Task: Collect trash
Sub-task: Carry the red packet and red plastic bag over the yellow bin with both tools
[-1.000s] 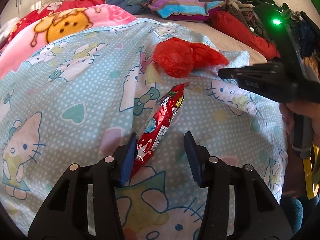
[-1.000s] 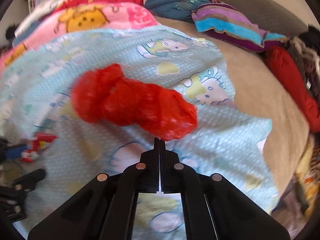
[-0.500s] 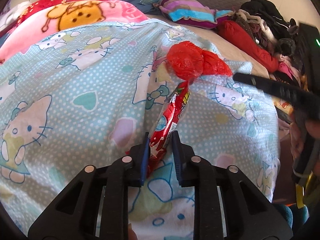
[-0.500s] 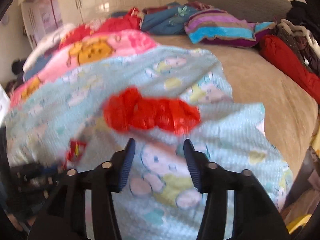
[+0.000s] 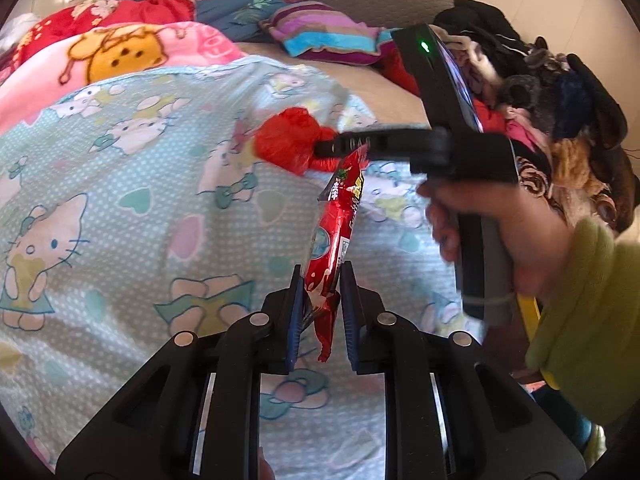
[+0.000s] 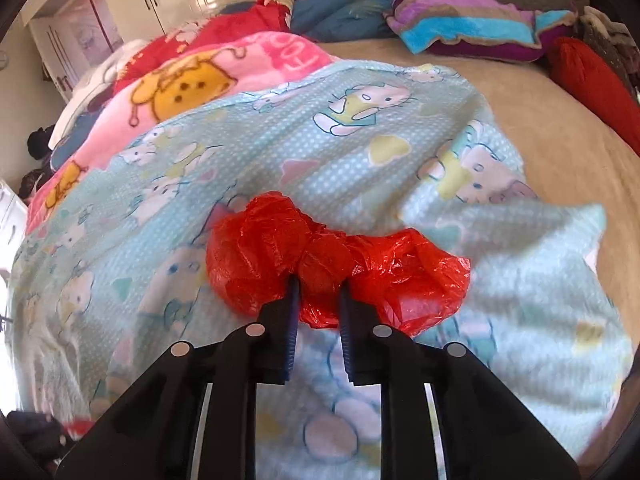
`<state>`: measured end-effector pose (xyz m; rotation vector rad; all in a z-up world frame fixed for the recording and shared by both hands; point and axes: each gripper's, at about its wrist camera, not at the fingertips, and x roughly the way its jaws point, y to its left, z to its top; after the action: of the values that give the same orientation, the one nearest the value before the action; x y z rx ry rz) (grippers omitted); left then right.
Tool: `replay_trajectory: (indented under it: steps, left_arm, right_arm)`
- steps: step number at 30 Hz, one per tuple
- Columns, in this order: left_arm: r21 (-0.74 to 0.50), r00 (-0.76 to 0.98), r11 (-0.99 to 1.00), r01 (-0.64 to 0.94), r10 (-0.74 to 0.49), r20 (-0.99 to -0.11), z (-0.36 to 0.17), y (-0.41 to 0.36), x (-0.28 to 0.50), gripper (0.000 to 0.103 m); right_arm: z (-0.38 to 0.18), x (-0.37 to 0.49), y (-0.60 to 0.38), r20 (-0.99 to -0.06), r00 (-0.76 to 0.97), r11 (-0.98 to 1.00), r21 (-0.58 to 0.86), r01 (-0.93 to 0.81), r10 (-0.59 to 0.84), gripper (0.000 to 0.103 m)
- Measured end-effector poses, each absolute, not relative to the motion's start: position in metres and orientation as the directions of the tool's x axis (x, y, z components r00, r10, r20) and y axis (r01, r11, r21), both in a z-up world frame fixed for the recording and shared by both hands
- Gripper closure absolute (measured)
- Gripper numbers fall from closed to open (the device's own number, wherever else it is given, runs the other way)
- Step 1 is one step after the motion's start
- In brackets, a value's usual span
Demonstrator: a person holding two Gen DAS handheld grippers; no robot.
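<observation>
- Two pieces of trash are being gathered off the blue cartoon blanket at once.
- The left gripper, whose jaws were spread around it a second ago, is now pinching the red snack wrapper at its lower end and lifting it clear; the wrapper is pointing toward one o'clock.
- The right gripper has just been closing its jaws and is now squeezing the waist of the crumpled red plastic bag, which is bulging out at nine and three o'clock.
- Both pieces are probably secured, so carrying them to a bin is coming next.
</observation>
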<state>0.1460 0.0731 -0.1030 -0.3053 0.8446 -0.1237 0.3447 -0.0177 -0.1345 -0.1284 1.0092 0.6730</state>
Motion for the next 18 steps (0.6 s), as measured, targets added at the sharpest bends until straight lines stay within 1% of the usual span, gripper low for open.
replay_trajectory:
  steps: [6,13,18]
  left_arm:
    - [-0.320,0.676,0.947,0.014,-0.245,-0.695,-0.093,0.062,0.146,0.091]
    - [-0.316,0.696,0.947,0.052,-0.261,-0.669,-0.076,0.044,0.141,0.091]
    - [-0.305,0.705,0.948,0.087,-0.275,-0.653,-0.064,0.027,0.137,0.091]
  right_arm:
    - [-0.107,0.308,-0.070,-0.753,0.423,0.811,0.243,-0.532,0.504,0.086]
    - [-0.080,0.275,-0.129,-0.714,0.520,0.858,0.229,-0.460,0.469,0.085]
    - [-0.065,0.248,-0.168,-0.687,0.561,0.876,0.252,-0.412,0.462,0.085]
